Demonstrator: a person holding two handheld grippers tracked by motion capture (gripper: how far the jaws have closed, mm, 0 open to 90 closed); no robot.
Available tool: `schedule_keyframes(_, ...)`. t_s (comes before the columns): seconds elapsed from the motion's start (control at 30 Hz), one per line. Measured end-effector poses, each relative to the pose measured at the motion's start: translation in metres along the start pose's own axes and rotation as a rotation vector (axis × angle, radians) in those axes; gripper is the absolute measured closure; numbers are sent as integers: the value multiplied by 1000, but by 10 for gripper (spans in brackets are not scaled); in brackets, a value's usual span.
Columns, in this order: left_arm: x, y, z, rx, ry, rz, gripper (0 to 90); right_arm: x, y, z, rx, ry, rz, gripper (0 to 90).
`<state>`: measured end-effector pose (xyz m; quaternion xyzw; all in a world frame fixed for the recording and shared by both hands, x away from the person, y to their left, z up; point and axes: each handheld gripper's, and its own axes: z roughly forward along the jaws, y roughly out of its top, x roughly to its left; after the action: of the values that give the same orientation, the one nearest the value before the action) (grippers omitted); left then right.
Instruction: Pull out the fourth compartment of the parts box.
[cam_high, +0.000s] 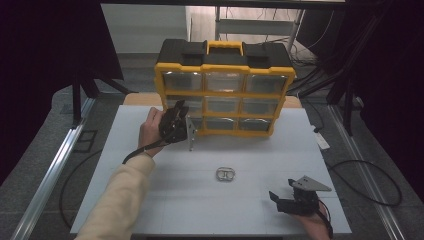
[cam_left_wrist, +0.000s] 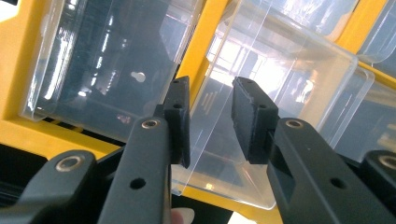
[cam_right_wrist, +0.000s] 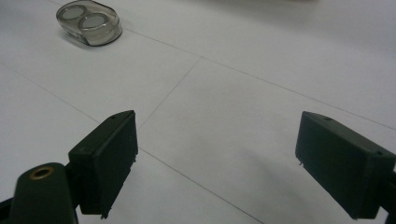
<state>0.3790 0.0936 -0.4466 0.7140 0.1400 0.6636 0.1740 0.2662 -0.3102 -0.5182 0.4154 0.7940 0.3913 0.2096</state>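
The left claw (cam_high: 179, 114), held raised on an outstretched forearm at the lower-left corner of the yellow organizer (cam_high: 225, 90), seems to pinch a clear drawer's (cam_left_wrist: 261, 116) edge, while the right claw (cam_high: 286, 197) rests spread on the surface (cam_high: 250, 220) well in front of the organizer.

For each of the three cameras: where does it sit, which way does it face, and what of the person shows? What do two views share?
High view: above the person's side, looking forward and down on the white table and the yellow drawer organizer; a sleeve, both hands, both tongs.
Left gripper view: on the left tongs, facing a clear drawer between the jaws; a fingertip below.
Right gripper view: on the right tongs, jaws wide, low over the table.
Shared: the small clear case, also in the high view.
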Motion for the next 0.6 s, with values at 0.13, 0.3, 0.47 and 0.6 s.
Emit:
schedule_keyframes(0.13, 0, 0, -1, -1, 0, 2, 680, 0, 0, 0, 1, 0, -1, 135)
schedule_keyframes(0.3, 0, 0, -3, -2, -1, 4, 680, 0, 0, 0, -1, 0, 0, 135)
schedule_keyframes(0.47, 0, 0, -5, -6, -3, 8, 681, 0, 0, 0, -3, 1, 2, 135)
schedule_keyframes(0.6, 0, -1, -6, -9, -1, 8, 680, 0, 0, 0, -3, 2, 1, 135)
